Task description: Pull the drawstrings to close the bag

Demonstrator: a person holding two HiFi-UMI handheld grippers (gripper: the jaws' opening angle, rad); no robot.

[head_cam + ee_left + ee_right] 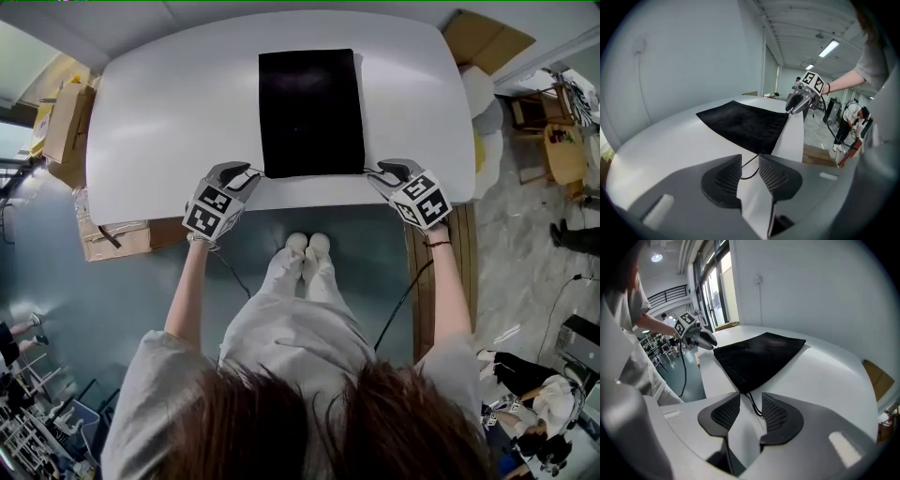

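Left gripper (750, 160) before part-hidden drawstring (746, 177)

Looking down, my left claw (249, 175) and right claw (377, 172) hide their own tips under their bodies. Closer in, the left drawstring (750, 163) loops behind my pads, and the right drawstring (753, 404) ends behind one.

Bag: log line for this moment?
bag flat on table, uncinched | left gripper open, left drawstring between jaws | right gripper open, right drawstring between jaws

Open tabletop (159, 122) on both sides of the flat black bag (310, 112)
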